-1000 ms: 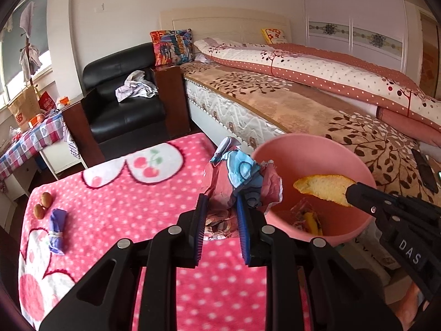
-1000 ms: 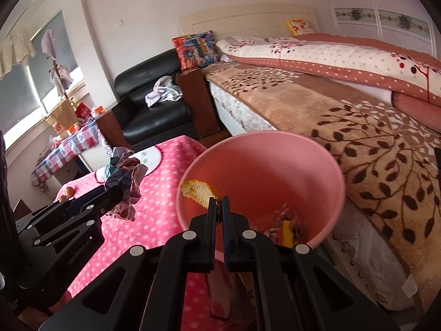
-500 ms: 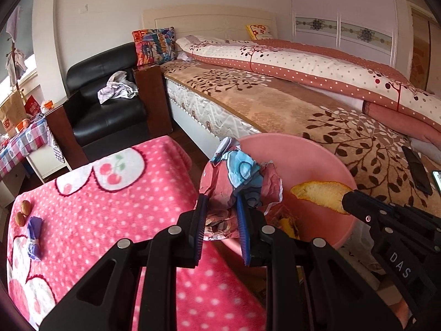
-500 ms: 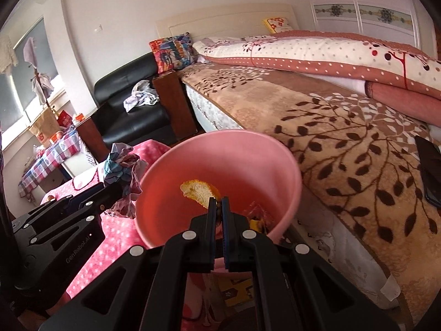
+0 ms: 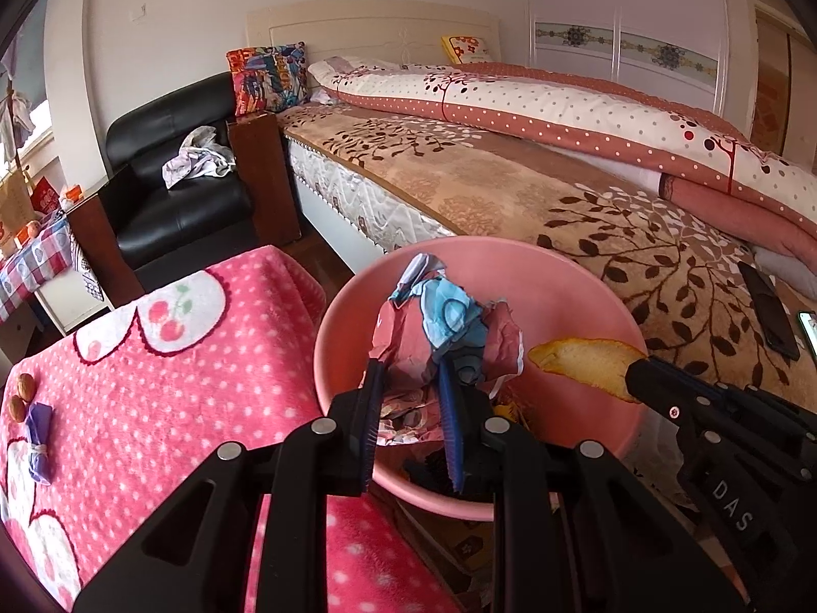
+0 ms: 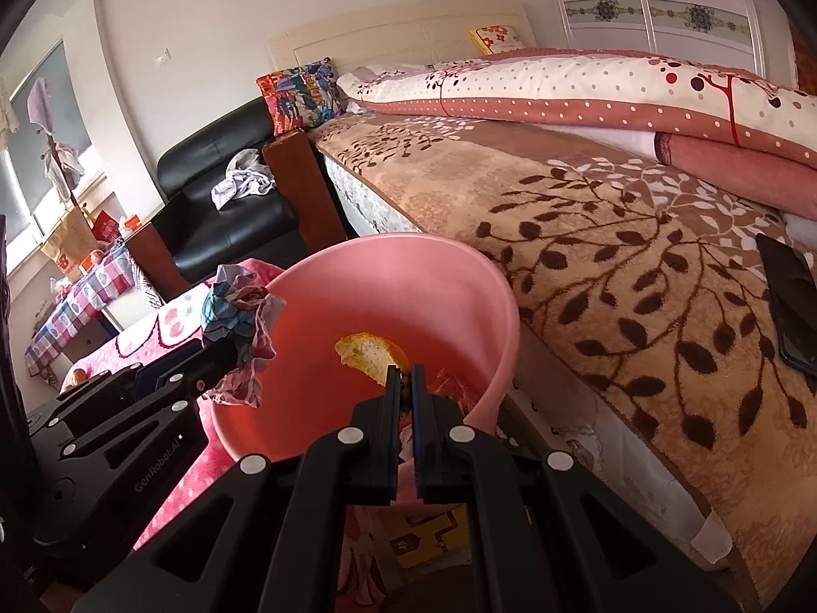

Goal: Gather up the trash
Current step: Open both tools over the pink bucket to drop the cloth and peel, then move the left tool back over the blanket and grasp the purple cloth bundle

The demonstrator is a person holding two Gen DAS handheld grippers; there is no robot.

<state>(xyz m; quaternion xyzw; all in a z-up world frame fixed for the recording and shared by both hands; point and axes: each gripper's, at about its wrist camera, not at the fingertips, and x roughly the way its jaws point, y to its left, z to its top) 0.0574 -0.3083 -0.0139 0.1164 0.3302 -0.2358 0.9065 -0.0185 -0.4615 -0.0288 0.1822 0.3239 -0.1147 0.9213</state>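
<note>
Through the right wrist camera I see the right claw (image 6: 403,383) closed on the near end of an orange peel (image 6: 370,352). The peel hangs inside the mouth of the pink bin (image 6: 449,276). More trash lies at the bin's bottom, partly hidden behind the claw. At the left, the left claw (image 6: 232,357) grips a crumpled wrapper (image 6: 237,322) at the bin's left rim. Behind it I see the pink polka-dot tabletop (image 6: 173,316). The bed (image 6: 613,235) with its brown leaf-print blanket runs along the right, just beside the bin. A black phone (image 6: 791,306) lies on the blanket.
</note>
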